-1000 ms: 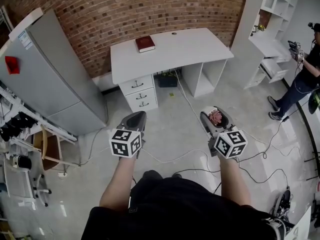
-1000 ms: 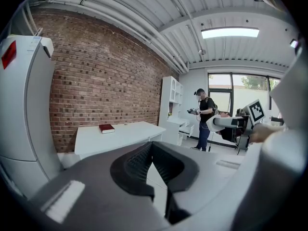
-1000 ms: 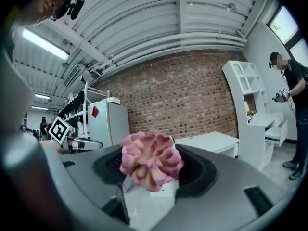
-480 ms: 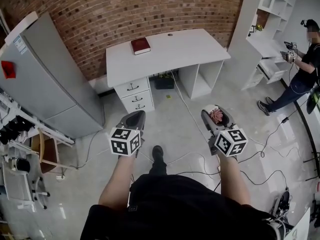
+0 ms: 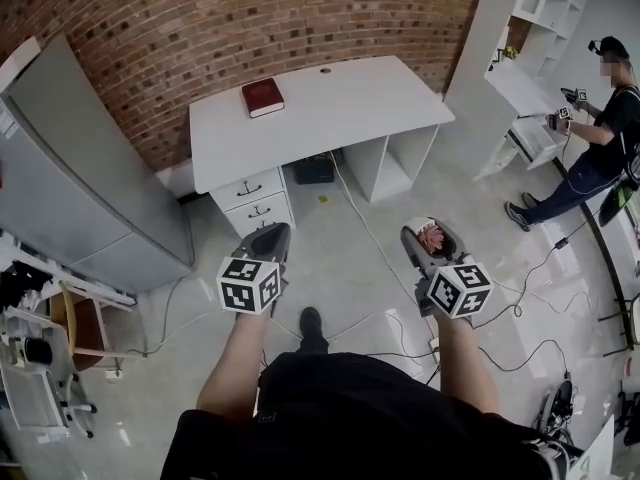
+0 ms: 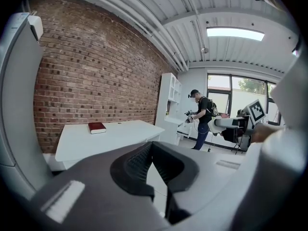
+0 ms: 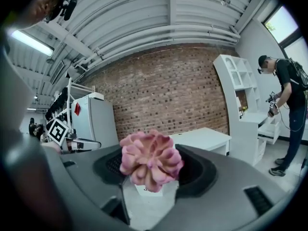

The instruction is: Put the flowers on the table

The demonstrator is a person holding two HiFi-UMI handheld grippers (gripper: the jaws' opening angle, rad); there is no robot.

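Note:
A pink succulent-like flower [image 7: 150, 160] in a small white pot sits between the jaws of my right gripper [image 7: 151, 179], which is shut on it. In the head view that flower [image 5: 431, 235] shows at the tip of the right gripper [image 5: 430, 243], held out over the floor, well short of the white table [image 5: 340, 103]. My left gripper [image 5: 268, 240] is level with it on the left. Its jaws meet with nothing between them, as the left gripper view [image 6: 156, 165] also shows. The table [image 6: 106, 136] carries a red book [image 5: 262, 96].
A grey fridge [image 5: 80, 178] stands at the left and a white shelf unit [image 5: 525, 28] at the right. A person [image 5: 600, 138] stands by the shelves holding grippers. Cables [image 5: 375, 243] trail over the floor between me and the table's drawers [image 5: 250, 200].
The table, fridge and shelves have slid left and slightly nearer in the head view as I walk; a foot now shows below. Both grippers keep their pose and the flower stays held.

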